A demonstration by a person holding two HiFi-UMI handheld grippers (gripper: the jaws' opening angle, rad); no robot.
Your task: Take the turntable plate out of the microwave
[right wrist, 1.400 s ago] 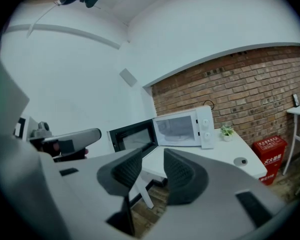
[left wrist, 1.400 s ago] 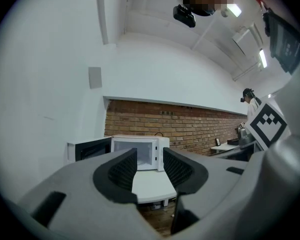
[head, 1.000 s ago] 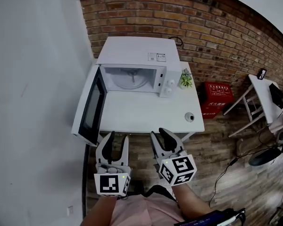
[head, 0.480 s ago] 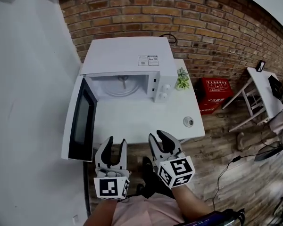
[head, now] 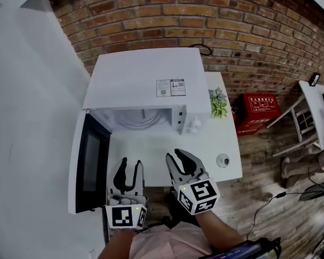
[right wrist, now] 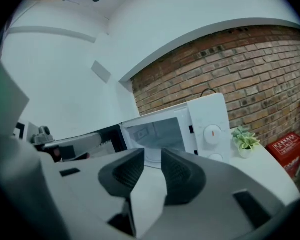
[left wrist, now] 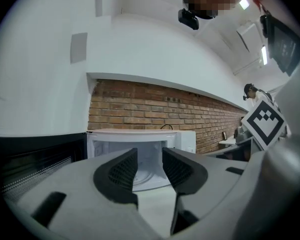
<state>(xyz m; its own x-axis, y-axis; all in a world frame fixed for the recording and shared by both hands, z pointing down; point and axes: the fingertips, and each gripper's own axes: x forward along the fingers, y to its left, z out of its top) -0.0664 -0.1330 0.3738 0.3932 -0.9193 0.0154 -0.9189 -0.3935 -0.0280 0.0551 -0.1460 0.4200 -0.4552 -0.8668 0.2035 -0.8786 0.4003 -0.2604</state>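
Table [head: 208,147] against brick wall [head: 232,26], open microwave [head: 146,80] atop (left fingers [head: 120,175] spread; right fingers [head: 190,162] spread, just narrowing).

Left tool [head: 131,165] and right tool [head: 174,155], pale grey bodies, black ribbed pads [left wrist: 121,171], white cube [head: 125,216] with black square markers on each, pink top [head: 162,245]

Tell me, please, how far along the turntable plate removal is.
Done: the microwave door stands open. In hand: the left claw and right claw hover open, empty, near the table; the right claw's jaws have just been closing. Left: the turntable plate sits inside, untouched.
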